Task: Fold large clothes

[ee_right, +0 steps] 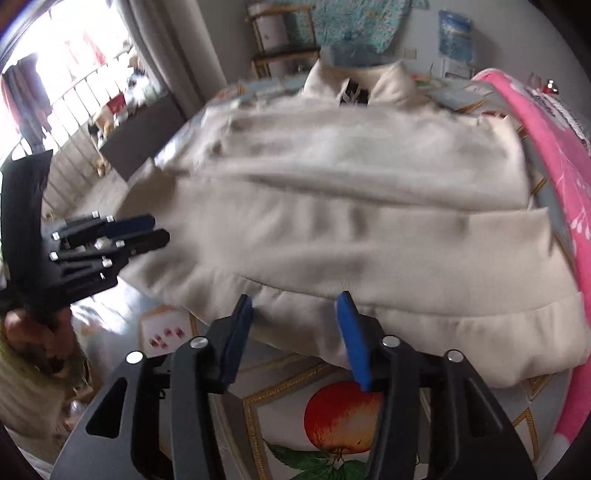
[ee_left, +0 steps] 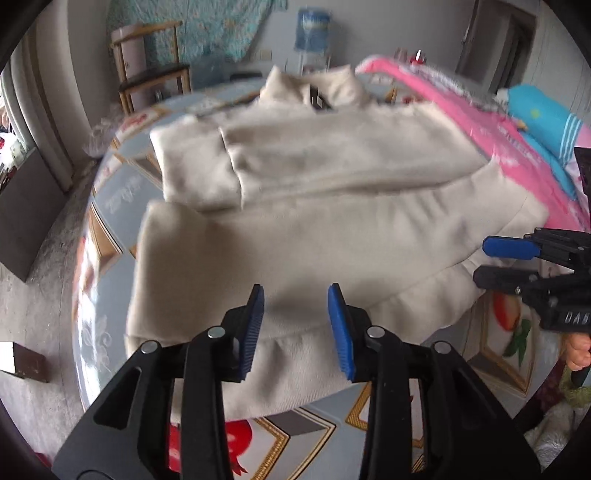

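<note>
A cream, collared garment (ee_left: 314,221) lies flat on the table, collar at the far end and ribbed hem toward me, with both sleeves folded across its body. My left gripper (ee_left: 295,295) hovers open over the hem's left part, nothing pinched between its blue pads. In the right wrist view the same garment (ee_right: 351,206) fills the middle, and my right gripper (ee_right: 295,301) stands open just above the hem edge, its pads clear of the cloth. Each gripper shows in the other's view: the right gripper (ee_left: 484,262) at the garment's right edge, the left gripper (ee_right: 160,230) at its left edge.
The table has a glossy cover (ee_right: 332,417) printed with fruit. A pink blanket (ee_left: 480,110) and a blue bundle (ee_left: 543,114) lie along the right side. A wooden chair (ee_left: 151,66) and a water dispenser (ee_left: 312,33) stand behind. A hand (ee_right: 29,328) holds the left gripper.
</note>
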